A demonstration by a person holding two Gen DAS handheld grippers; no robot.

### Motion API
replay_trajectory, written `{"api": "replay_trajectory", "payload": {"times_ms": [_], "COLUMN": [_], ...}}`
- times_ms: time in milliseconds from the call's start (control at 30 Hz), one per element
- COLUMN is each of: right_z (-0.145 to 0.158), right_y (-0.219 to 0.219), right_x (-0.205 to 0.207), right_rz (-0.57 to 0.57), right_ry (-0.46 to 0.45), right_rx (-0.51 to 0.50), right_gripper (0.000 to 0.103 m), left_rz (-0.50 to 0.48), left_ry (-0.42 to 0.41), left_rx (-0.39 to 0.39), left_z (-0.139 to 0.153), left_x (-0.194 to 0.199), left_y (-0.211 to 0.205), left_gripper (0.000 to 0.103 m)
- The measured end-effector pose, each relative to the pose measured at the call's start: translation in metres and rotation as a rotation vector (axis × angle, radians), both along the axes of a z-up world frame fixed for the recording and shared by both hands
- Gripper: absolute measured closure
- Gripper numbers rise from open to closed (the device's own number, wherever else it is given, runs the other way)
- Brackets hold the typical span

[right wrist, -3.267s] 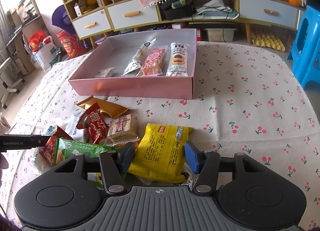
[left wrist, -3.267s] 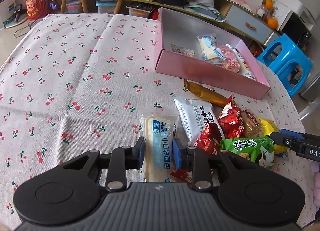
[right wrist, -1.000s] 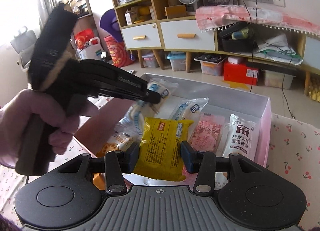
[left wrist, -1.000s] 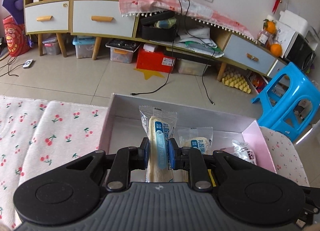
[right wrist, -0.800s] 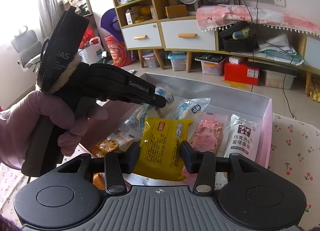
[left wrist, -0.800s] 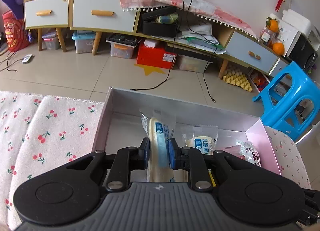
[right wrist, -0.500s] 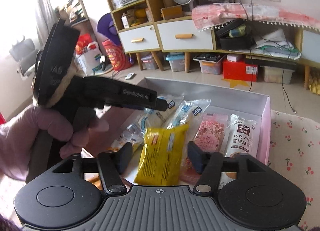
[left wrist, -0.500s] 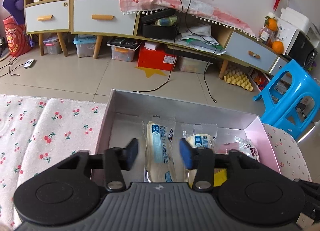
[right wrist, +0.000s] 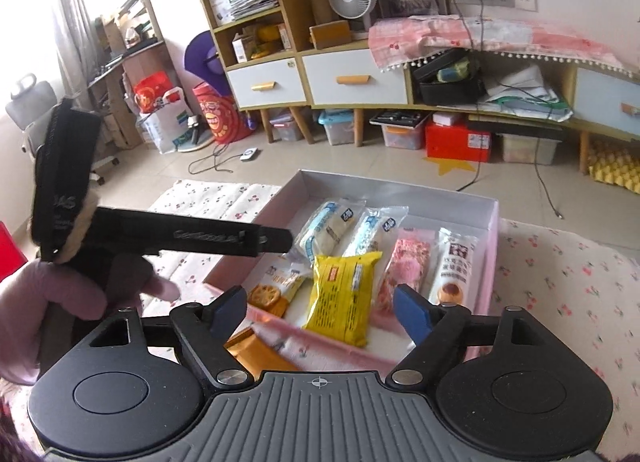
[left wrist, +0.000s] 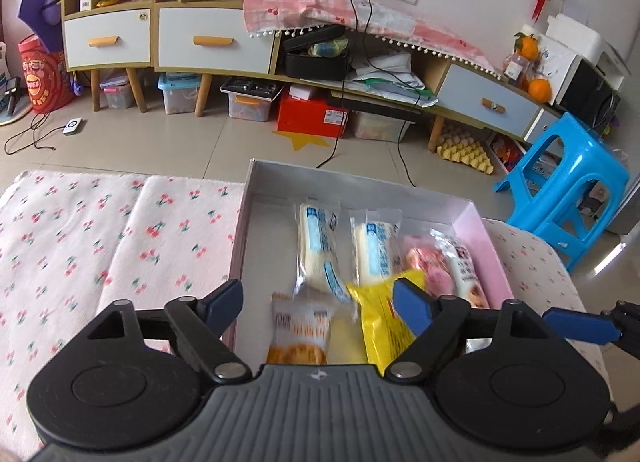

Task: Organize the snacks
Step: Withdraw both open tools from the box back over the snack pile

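While both jaws have just been opening, my left tool (left wrist: 318,298) and right tool (right wrist: 320,308) hang spread and empty; the bread packet (left wrist: 318,250) and yellow packet (right wrist: 342,298) lie below them in the pink box (right wrist: 490,274).

Only "AS" reads, on the left tool's (right wrist: 276,240) black strap (right wrist: 66,177).

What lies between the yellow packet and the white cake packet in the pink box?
A pink snack packet lies between the yellow packet and white cake packet, clearest in the right wrist view.
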State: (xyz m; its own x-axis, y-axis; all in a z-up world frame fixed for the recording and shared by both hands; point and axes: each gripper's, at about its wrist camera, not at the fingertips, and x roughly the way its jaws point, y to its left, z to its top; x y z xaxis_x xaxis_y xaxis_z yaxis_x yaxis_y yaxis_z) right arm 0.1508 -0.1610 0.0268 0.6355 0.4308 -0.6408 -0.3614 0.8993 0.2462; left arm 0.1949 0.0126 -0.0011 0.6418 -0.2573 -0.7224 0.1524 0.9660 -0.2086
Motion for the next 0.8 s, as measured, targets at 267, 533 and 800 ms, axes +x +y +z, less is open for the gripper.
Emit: {"api": "replay_trajectory", "payload": {"times_ms": [267,533,800], "right_z": [0.017,0.02,0.007], "right_y": [0.0,0.0,-0.004], "right_x": [-0.038,-0.07,-0.086], "right_rz": [-0.04,-0.088,-0.146], "right_ry": [0.0,-0.006,0.001], "right_rx": [-0.019,-0.058,-0.049], "right_gripper": [0.012,0.007,0.004], "left_rz": [-0.021,-0.034,-0.029], "left_ry": [-0.011,0.011,0.01], "left_rx": [0.018,0.06,0.11], "left_z": [0.013,0.011,0.004], "left_x": [-0.039,-0.075,-0.102], "left_y": [-0.001,0.0,0.005], "left_gripper": [0.007,0.001,0.0]}}
